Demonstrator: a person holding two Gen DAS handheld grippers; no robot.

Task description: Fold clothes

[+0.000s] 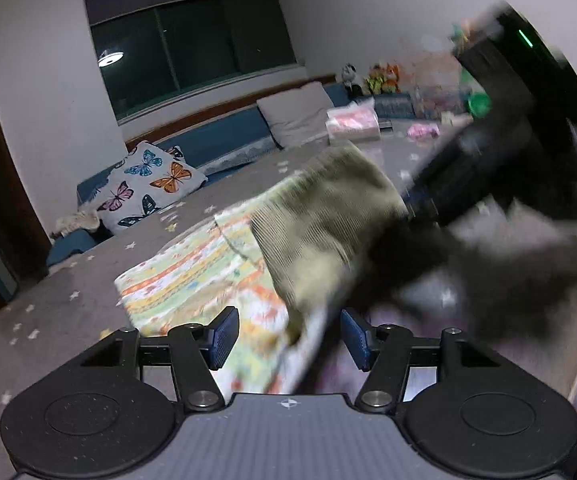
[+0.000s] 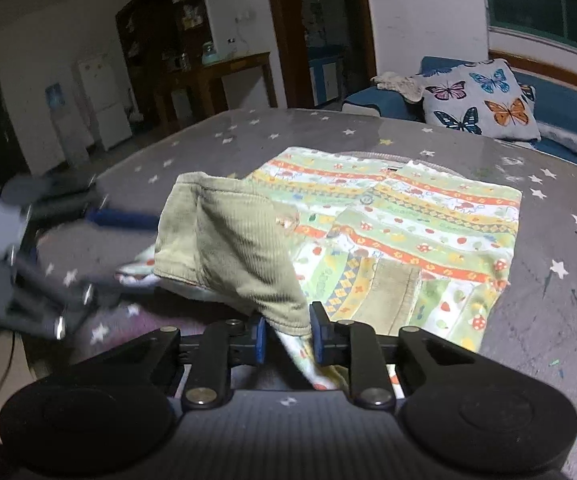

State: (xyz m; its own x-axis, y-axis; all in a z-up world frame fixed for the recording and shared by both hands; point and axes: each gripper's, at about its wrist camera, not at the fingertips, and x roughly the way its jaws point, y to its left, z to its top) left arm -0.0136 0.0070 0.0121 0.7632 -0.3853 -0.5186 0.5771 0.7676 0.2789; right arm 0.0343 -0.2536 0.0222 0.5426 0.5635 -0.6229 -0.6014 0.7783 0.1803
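Fingers of the right gripper (image 2: pixel 287 338) stand almost together with a lifted corner of the garment (image 2: pixel 400 232) between them; the green corduroy flap (image 2: pixel 228 240) rises straight out of that narrow gap, so I judge them clamped on the cloth, though the contact itself is partly hidden. Across from it, the left gripper (image 1: pixel 288 338) has its fingers well apart. Cloth lies in the gap between them, yet neither pad (image 1: pixel 222 338) visibly presses on it, so that one looks free.

Most of the garment is spread flat on the grey, star-printed table (image 2: pixel 560 240), its striped, patterned lining showing. Seen from the right gripper, the flat part stretches away to the far right, with its long axis running left to right across the table. The raised flap stands at the near left edge, between the two grippers.

So the fold, as I read it, turns on carrying that flap from near left over to the far right, across the flat panel. The right gripper has the corner and is the nearer one for it; the left, blurred at the far left of that view, sits just beside the flap's other end.
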